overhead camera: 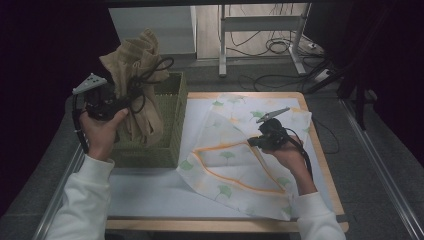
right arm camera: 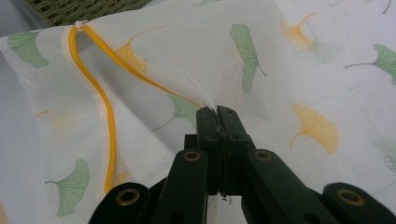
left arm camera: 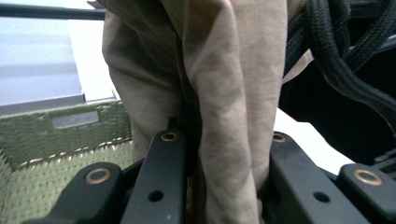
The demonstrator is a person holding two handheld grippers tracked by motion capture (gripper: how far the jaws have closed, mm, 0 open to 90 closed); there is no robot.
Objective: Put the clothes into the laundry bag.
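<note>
A tan garment (overhead camera: 136,75) hangs bunched above the green woven basket (overhead camera: 170,125), with a black cord draped over it. My left gripper (overhead camera: 117,102) is shut on it, and the left gripper view has the tan cloth (left arm camera: 224,116) squeezed between the two black jaws. A white mesh bag (overhead camera: 235,155) printed with green and yellow leaves and edged by an orange zipper lies on the table. My right gripper (overhead camera: 252,142) is shut on the upper edge of its opening. In the right gripper view the mesh bag (right arm camera: 154,60) is pinched and pulled up at the closed tips of my right gripper (right arm camera: 218,113).
The wooden table (overhead camera: 320,165) carries a white sheet under the bag. The basket stands at the table's left side. Behind the table are a metal frame's legs (overhead camera: 222,45) and loose cables (overhead camera: 277,47) on the floor.
</note>
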